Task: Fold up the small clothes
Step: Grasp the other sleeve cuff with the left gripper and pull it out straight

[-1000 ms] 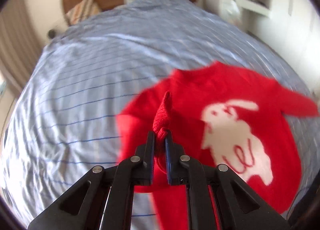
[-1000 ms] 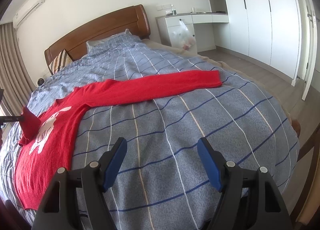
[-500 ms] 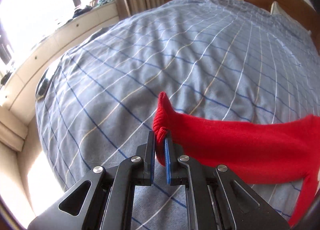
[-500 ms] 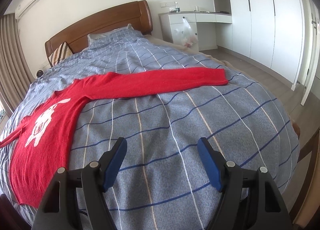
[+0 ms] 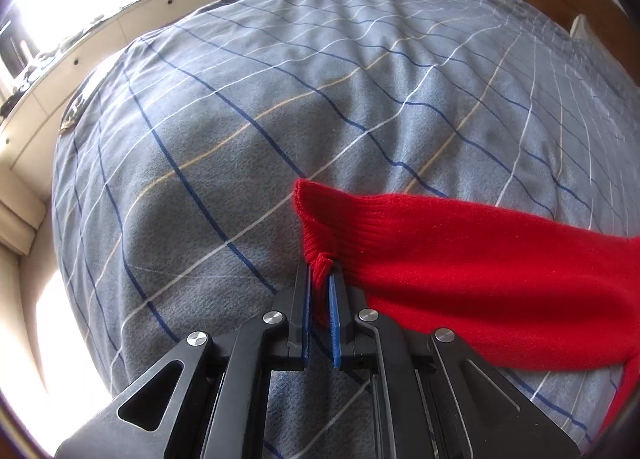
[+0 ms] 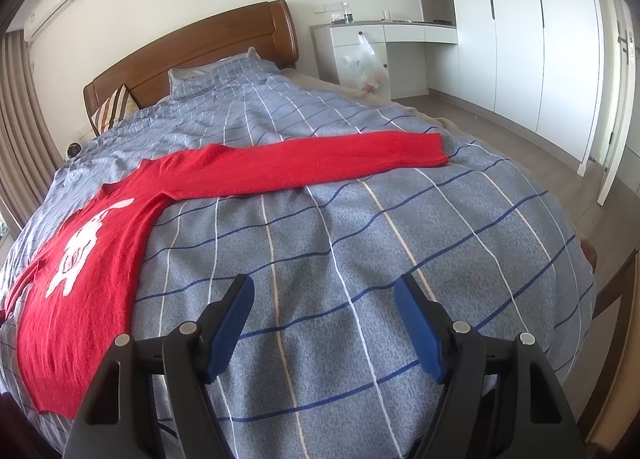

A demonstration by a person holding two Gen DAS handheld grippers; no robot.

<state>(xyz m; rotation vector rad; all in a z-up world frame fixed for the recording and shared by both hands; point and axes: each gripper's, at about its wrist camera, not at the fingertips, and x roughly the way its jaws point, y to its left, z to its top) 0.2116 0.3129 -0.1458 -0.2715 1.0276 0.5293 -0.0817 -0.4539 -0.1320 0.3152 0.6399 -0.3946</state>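
A red knit sweater (image 6: 92,251) with a white rabbit motif lies spread face up on the blue checked bed cover (image 6: 360,243). Its right sleeve (image 6: 320,163) stretches out flat across the bed. My left gripper (image 5: 319,279) is shut on the ribbed cuff of the left sleeve (image 5: 460,255), held low over the cover, the sleeve pulled out straight to the right. My right gripper (image 6: 324,299) is open and empty, hovering above the cover well short of the right sleeve.
A wooden headboard (image 6: 192,55) and pillows stand at the far end. A white desk (image 6: 384,39) with a hanging plastic bag and tall wardrobes (image 6: 520,27) are on the right. A window ledge with drawers (image 5: 100,31) runs along the bed's left side.
My left gripper has carried the left cuff off the sweater body and out to the side, lowering the sleeve straight onto the cover. The right gripper has stayed open and nearly still.
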